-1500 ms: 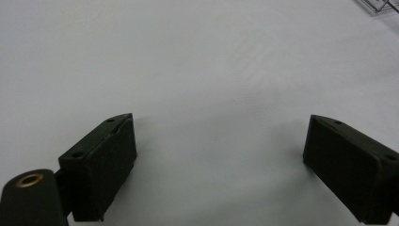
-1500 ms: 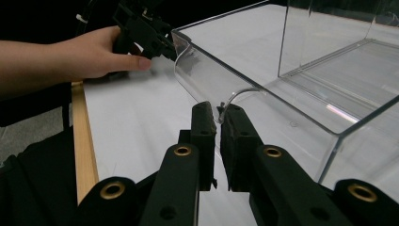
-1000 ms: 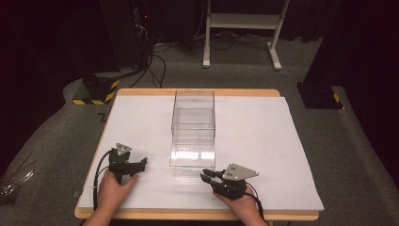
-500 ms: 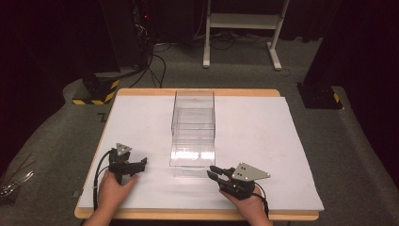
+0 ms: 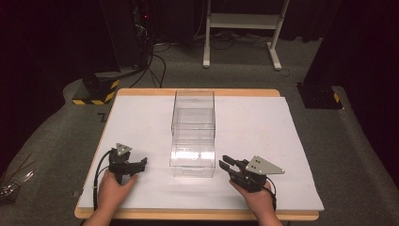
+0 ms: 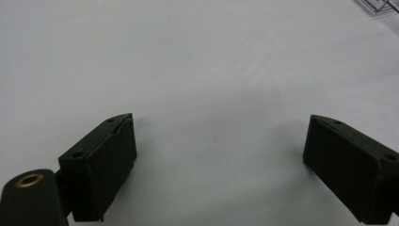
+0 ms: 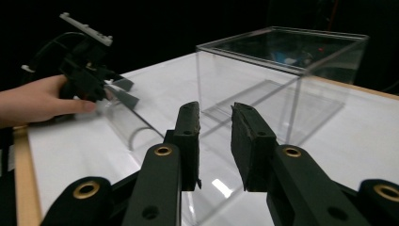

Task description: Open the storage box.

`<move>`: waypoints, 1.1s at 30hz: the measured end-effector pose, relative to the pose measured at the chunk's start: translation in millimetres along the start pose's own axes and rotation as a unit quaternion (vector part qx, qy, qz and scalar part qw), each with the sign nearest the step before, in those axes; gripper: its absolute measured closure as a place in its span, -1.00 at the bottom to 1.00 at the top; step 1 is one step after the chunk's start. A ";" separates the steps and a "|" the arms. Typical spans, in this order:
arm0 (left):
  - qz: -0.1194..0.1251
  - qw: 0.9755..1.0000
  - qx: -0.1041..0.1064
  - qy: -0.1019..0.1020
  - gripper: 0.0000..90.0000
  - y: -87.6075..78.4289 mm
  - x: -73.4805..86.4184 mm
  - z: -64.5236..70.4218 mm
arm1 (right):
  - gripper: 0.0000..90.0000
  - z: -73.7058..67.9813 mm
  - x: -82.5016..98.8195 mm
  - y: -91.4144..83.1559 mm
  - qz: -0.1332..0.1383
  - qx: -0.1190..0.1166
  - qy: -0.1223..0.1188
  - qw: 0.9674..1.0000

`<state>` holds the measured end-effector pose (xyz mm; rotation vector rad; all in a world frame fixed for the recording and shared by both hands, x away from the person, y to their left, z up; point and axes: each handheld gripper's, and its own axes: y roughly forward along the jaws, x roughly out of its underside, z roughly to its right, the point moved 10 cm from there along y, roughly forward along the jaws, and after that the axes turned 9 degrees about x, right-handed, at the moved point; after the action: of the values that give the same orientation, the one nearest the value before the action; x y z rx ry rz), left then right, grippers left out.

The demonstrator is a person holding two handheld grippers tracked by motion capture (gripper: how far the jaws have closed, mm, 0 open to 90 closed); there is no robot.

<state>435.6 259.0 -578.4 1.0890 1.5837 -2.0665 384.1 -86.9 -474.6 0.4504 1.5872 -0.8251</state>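
While the left tongs (image 5: 141,163) rest spread wide on the white worktop (image 5: 282,141), right tongs (image 5: 225,162) hover near the clear box (image 5: 193,136), narrowly parted, gripping nothing.

1. The table (image 5: 197,92) has a light wooden top, its rim showing at the far and near edges.
2. A white sheet (image 5: 263,127) covers nearly all of it.
3. A clear plastic box (image 5: 194,134) stands on the sheet, midway between the side edges.

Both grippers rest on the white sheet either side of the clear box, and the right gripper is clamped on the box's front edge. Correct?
Not quite. The right gripper holds nothing: its jaws stand slightly apart, short of the clear box, as the right gripper view shows. The rest holds: the left gripper is on the white sheet too.
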 end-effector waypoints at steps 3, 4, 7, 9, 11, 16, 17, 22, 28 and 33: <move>-0.001 1.000 0.000 0.001 -0.77 -0.1 0.1 -0.1 | 0.61 14.8 4.3 -1.5 -0.005 0.023 0.004 1.000; -0.001 1.000 0.000 0.001 -0.77 -0.1 0.1 -0.1 | 0.60 19.7 6.5 -1.6 -0.010 0.032 0.005 0.999; -0.001 1.000 0.000 0.001 -0.77 -0.1 0.1 -0.1 | 0.58 39.1 19.4 -1.0 -0.036 0.073 -0.005 0.997; -0.001 1.000 0.000 0.000 -0.77 -0.1 0.1 -0.1 | 0.57 44.0 22.7 -1.3 -0.044 0.082 -0.003 0.996; -0.001 1.000 0.000 0.000 -0.77 -0.1 0.1 0.0 | 0.55 53.8 28.4 -2.1 -0.057 0.101 -0.006 0.993; -0.001 1.000 0.000 0.001 -0.77 -0.1 0.1 -0.1 | 0.51 74.7 39.8 -8.9 -0.082 0.135 -0.008 0.987; -0.001 1.000 0.000 0.000 -0.77 -0.1 0.1 0.0 | 0.50 79.1 43.0 -10.5 -0.089 0.144 -0.011 0.986; -0.001 1.000 0.000 0.001 -0.77 -0.1 0.1 -0.1 | 0.44 102.9 59.9 -15.4 -0.126 0.182 0.005 0.975; -0.001 1.000 0.000 0.000 -0.77 -0.1 0.1 0.0 | 0.33 116.2 79.1 -14.0 -0.172 0.203 0.019 0.964; -0.001 1.000 0.000 0.001 -0.77 -0.1 0.1 0.0 | 0.28 122.4 90.3 -11.0 -0.203 0.201 0.039 0.957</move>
<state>435.5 259.0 -578.4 1.0896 1.5853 -2.0668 443.2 -197.6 -561.1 0.4528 1.6095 -1.4765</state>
